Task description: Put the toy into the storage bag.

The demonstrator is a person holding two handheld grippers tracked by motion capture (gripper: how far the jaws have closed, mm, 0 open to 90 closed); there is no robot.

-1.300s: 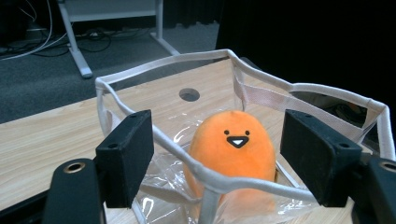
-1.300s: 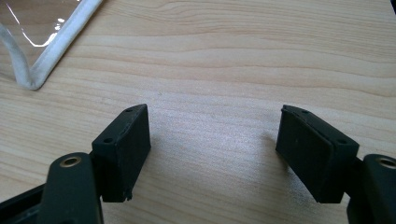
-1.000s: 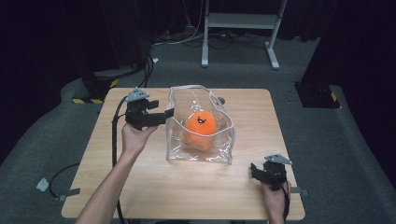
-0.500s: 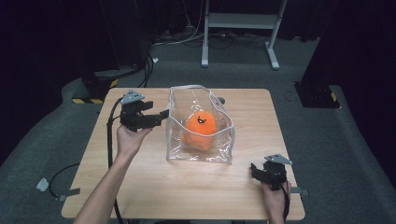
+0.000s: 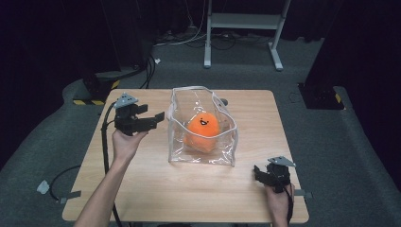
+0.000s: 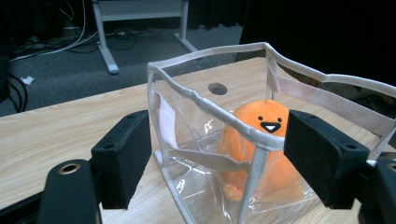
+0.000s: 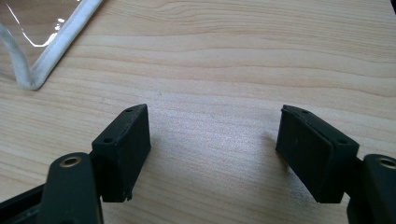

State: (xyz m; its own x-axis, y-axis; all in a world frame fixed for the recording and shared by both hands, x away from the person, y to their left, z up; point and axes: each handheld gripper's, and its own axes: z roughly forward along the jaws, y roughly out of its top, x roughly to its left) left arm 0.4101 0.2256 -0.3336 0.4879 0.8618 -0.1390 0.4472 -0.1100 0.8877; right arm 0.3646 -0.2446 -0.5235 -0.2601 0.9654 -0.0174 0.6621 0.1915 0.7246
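- Left gripper (image 5: 158,118) is hovering beside the clear bag (image 5: 202,142) holding an orange plush (image 5: 202,131), jaws apart.
- Right gripper (image 5: 259,174) is resting on the bench (image 5: 189,189), jaws apart, gripping nothing.

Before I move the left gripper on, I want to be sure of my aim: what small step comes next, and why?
Probably ease the left gripper forward onto the bag rim. Its jaws stand open and apart from the bag, with the near corner between them, and the toy already sits inside.
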